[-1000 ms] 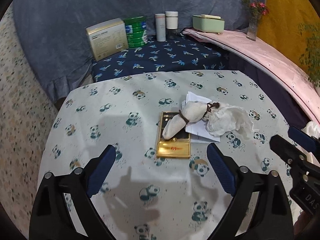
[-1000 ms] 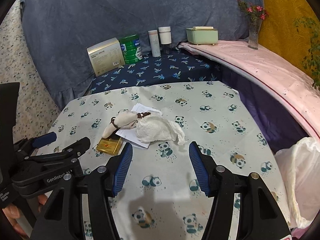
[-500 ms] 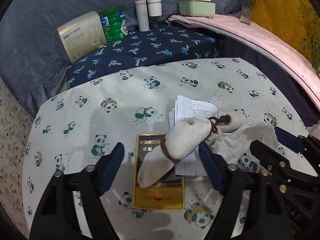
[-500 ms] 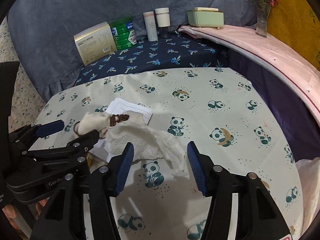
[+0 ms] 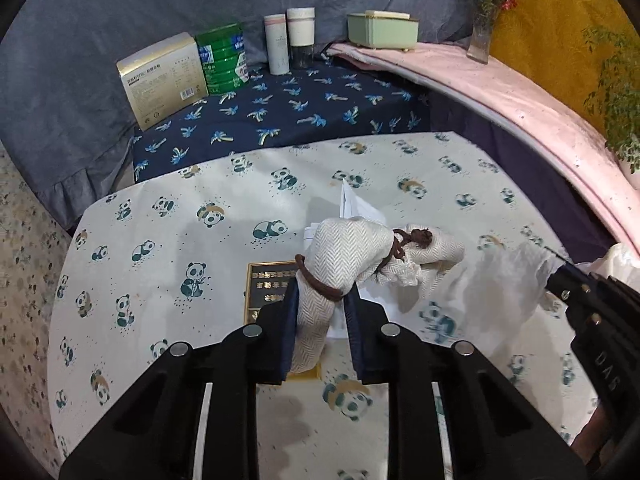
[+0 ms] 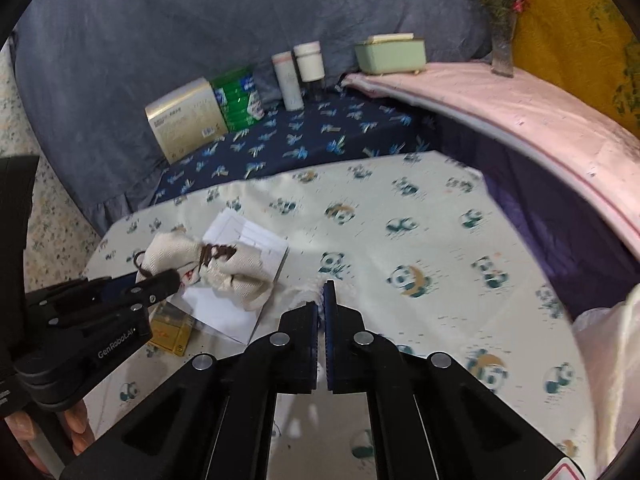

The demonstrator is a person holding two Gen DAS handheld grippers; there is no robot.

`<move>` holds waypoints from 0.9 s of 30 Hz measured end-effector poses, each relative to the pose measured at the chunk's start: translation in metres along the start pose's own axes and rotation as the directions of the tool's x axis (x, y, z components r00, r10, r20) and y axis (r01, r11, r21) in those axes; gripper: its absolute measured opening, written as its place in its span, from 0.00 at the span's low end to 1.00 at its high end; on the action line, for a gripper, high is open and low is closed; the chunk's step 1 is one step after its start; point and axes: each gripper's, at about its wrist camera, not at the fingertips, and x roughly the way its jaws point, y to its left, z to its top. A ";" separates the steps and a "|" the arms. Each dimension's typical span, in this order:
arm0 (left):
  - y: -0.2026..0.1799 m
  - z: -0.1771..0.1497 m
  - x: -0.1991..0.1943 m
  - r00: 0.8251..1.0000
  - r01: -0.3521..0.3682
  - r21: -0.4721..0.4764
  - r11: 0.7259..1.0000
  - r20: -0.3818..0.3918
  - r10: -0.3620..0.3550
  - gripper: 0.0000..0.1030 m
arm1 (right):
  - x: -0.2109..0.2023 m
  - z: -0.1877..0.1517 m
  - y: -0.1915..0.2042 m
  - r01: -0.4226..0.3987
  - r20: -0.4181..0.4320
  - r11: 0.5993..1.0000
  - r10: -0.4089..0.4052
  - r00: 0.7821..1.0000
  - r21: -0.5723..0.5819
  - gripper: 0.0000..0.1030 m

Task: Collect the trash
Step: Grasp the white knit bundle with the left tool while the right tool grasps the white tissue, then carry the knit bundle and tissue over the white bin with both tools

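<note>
On the panda-print tablecloth (image 5: 168, 240) lies a small pile of trash. My left gripper (image 5: 320, 308) is closing, and its pads press on the lower end of a cream herringbone pouch (image 5: 344, 256) tied with brown cord. Under the pouch lie a flat gold box (image 5: 268, 284) and a folded white paper (image 5: 356, 204). My right gripper (image 6: 321, 300) is shut on a white tissue (image 6: 308, 294), most of it hidden below the fingers. In the left wrist view the tissue (image 5: 512, 276) hangs blurred from the right gripper (image 5: 560, 268). The right wrist view also shows the left gripper (image 6: 160, 280), pouch (image 6: 172, 248) and paper (image 6: 248, 236).
On the dark palm-print surface behind stand a gold-white carton (image 5: 164, 76), a green can (image 5: 224, 60) and two white bottles (image 5: 288, 40). A green box (image 5: 380, 28) and a flower vase (image 5: 480, 36) sit on the pink ledge. A white plastic bag (image 6: 612, 340) is at the right.
Both grippers moved forward to the pile and closed. The left one took hold of the pouch, the right one the tissue, which has come away from the pile to the right.
</note>
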 end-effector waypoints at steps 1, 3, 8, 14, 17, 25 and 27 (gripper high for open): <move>-0.003 0.001 -0.008 1.000 0.003 -0.001 1.000 0.009 -0.003 0.21 | -0.009 0.002 -0.002 0.004 0.012 1.000 -0.004 1.000 0.002 0.03; -0.012 0.001 -0.028 1.000 0.013 -0.001 1.000 0.026 -0.013 0.21 | -0.031 0.007 -0.008 0.011 0.040 1.000 -0.011 0.999 0.008 0.03; -0.043 0.000 -0.075 0.996 0.050 0.024 0.998 0.075 -0.051 0.21 | -0.079 0.013 -0.024 0.035 0.093 0.999 -0.036 0.995 0.019 0.03; -0.094 -0.005 -0.118 0.988 0.098 0.082 0.992 0.108 -0.107 0.21 | -0.137 0.008 -0.050 0.066 0.151 0.996 -0.074 0.986 0.056 0.03; -0.121 -0.010 -0.133 0.985 0.124 0.108 0.986 0.111 -0.135 0.21 | -0.164 0.003 -0.065 0.087 0.176 0.993 -0.099 0.979 0.074 0.03; -0.185 -0.027 -0.156 0.976 0.169 0.182 0.969 0.103 -0.189 0.21 | -0.221 -0.018 -0.112 0.139 0.215 0.981 -0.165 0.963 0.132 0.03; -0.201 -0.031 -0.158 0.975 0.176 0.200 0.964 0.096 -0.198 0.21 | -0.231 -0.024 -0.126 0.153 0.219 0.976 -0.184 0.958 0.153 0.03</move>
